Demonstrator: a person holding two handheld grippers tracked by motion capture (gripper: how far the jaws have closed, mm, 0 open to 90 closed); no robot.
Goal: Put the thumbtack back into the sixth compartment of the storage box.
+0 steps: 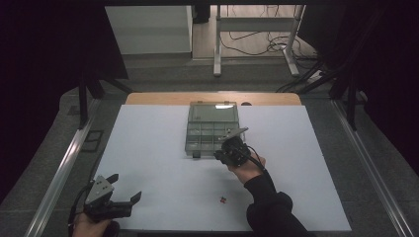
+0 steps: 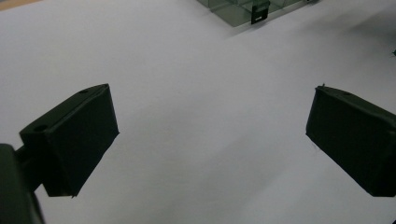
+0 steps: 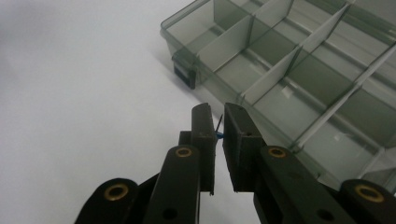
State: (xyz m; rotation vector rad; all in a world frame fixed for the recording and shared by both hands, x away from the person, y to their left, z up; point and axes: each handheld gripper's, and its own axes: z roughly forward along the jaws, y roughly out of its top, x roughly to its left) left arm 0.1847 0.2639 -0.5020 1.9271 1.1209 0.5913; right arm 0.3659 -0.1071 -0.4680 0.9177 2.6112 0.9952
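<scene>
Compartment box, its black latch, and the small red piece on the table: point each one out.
Compartment box [image 1: 212, 129]: high view, on a divider near its middle.
Black latch [image 3: 183, 74]: right gripper view, on the clasp at the box's front wall.
Small red piece [image 1: 223, 200]: high view, on its centre.

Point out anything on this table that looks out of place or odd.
A small red item lies loose on the white table, apart from the open compartment box. The right tongs pinch something tiny and blue beside the box. Otherwise nothing looks askew or damaged.

Lab-like workspace; dark curtains [image 1: 44, 59], floor cables [image 1: 257, 47], white table [image 1: 158, 148]
</scene>
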